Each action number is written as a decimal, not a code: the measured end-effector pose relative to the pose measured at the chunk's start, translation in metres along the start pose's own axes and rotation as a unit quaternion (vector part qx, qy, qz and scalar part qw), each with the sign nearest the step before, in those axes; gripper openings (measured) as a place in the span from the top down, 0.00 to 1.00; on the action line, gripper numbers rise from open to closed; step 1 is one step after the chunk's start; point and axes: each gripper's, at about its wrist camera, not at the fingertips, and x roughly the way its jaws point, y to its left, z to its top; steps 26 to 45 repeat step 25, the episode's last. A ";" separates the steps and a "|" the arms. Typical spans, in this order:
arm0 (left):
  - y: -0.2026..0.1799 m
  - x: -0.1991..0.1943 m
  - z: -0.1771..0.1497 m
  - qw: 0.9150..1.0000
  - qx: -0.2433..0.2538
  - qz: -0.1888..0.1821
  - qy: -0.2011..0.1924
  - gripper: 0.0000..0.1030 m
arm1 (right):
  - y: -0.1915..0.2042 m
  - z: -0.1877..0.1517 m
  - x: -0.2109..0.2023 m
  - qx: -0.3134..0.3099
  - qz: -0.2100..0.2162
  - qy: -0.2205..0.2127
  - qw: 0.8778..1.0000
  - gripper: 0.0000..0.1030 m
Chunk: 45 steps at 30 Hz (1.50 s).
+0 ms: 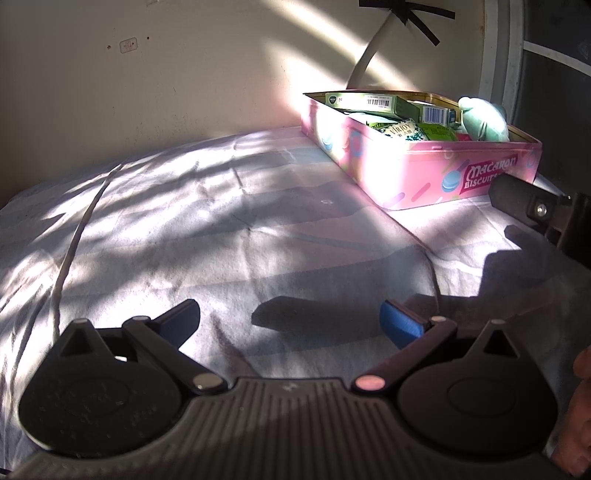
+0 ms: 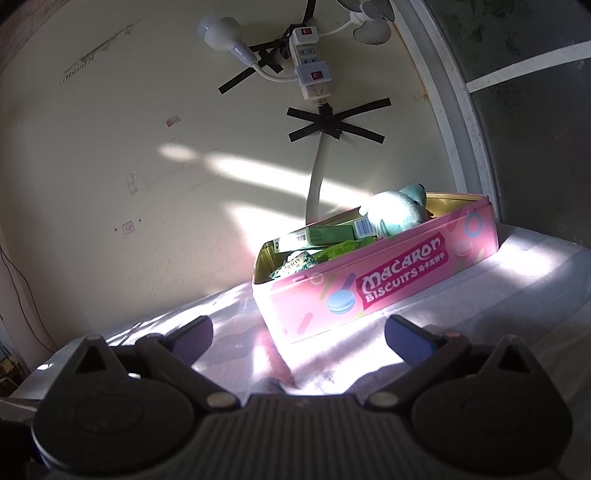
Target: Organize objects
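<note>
A pink macaron biscuit tin stands open on the sheet-covered surface, at the back right in the left wrist view and just ahead in the right wrist view. Inside lie green boxes, a patterned packet and a pale teal plush toy. My left gripper is open over bare sheet, with nothing between its blue pads. My right gripper is open just in front of the tin's long side, empty. Part of the right gripper shows beside the tin.
A light striped sheet covers the surface up to a cream wall. On the wall hang a taped power strip, a bulb and a cable. A dark window frame stands at the right. A hand shows at the edge.
</note>
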 end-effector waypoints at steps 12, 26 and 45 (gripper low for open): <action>0.000 0.002 -0.001 1.000 -0.002 -0.005 0.006 0.00 | -0.001 -0.003 0.000 0.002 0.000 0.004 1.000 0.00; 0.001 0.002 -0.001 1.000 0.001 -0.014 0.005 0.00 | 0.000 -0.004 0.001 0.000 -0.001 0.006 1.000 0.00; 0.001 0.002 -0.001 1.000 0.001 -0.014 0.005 0.00 | 0.000 -0.004 0.001 0.000 -0.001 0.006 1.000 0.00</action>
